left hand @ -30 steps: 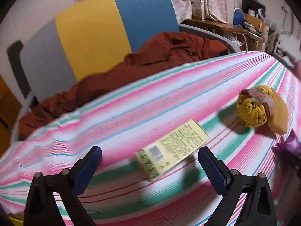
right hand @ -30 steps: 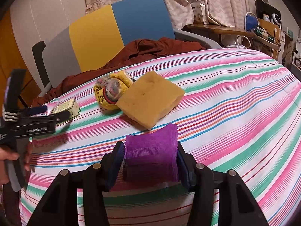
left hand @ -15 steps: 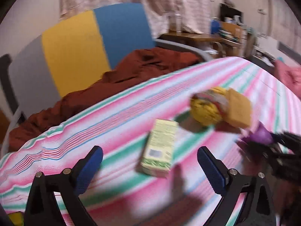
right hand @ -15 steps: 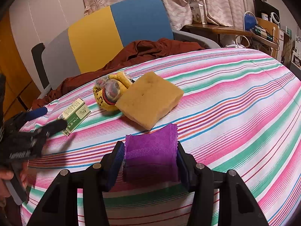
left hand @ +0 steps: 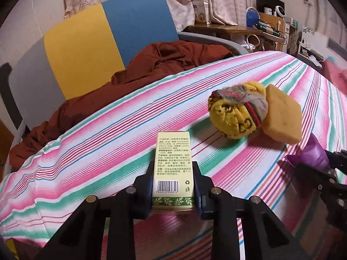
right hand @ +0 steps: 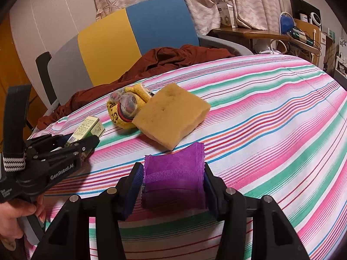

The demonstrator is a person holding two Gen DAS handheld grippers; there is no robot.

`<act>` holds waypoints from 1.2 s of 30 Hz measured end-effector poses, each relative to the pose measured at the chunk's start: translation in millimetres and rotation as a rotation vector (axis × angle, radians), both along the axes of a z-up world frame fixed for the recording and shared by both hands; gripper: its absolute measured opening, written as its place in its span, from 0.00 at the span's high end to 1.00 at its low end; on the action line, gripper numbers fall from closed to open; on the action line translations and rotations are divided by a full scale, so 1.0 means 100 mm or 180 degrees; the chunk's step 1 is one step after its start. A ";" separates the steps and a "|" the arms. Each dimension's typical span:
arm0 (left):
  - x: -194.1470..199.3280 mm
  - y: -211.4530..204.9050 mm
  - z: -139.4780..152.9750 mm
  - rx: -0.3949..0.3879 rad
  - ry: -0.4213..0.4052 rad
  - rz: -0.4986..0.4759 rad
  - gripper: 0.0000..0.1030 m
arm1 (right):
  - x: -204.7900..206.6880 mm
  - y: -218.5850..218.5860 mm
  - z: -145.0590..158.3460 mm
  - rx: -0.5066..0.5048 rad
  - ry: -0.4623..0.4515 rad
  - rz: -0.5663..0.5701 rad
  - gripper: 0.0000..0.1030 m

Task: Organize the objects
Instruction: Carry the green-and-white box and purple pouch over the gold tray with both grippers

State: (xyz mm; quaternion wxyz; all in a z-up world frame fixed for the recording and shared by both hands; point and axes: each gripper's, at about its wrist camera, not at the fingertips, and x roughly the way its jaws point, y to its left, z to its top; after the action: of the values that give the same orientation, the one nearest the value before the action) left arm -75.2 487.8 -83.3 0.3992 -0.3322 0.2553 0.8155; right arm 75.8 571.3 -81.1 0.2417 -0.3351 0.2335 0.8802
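Pick-up step. My left tongs (left hand: 173, 186) clamped on pale green printed carton (left hand: 172, 164), resting on striped bench (left hand: 108, 151). Right tongs (right hand: 173, 182) pinch folded purple mesh cloth (right hand: 174, 173). Yellow sponge block (right hand: 171, 119) lies beyond. Next, I judge: lift carton clear, place alongside.

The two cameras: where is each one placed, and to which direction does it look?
Left wrist: on the left tongs, looking down along them over the striped table at the green box they clamp; no hand shows.
Right wrist: on the right tongs, which grip the purple packet; a hand holds the left tongs at the left edge.
Shared: box, yellow sock bundle, sponge, packet, chair.
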 end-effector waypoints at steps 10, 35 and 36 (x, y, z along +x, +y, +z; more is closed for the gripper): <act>0.17 -0.35 0.07 0.0198 0.0165 0.0392 0.71 | 0.01 -0.05 0.04 0.0130 0.0008 -0.0009 0.56; 0.97 -1.69 0.40 0.1096 0.0001 0.0746 0.71 | 0.10 -1.18 0.28 0.0677 0.0200 0.0544 0.58; 0.99 -1.75 0.42 0.1119 -0.0030 0.0754 0.71 | 0.09 -1.19 0.28 0.0683 0.0189 0.0549 0.58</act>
State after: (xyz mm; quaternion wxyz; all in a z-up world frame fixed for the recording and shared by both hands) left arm 24.1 312.7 -40.8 0.3535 -0.2889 0.0664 0.8872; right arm 85.2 452.6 -53.3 0.1925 -0.3000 0.1154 0.9272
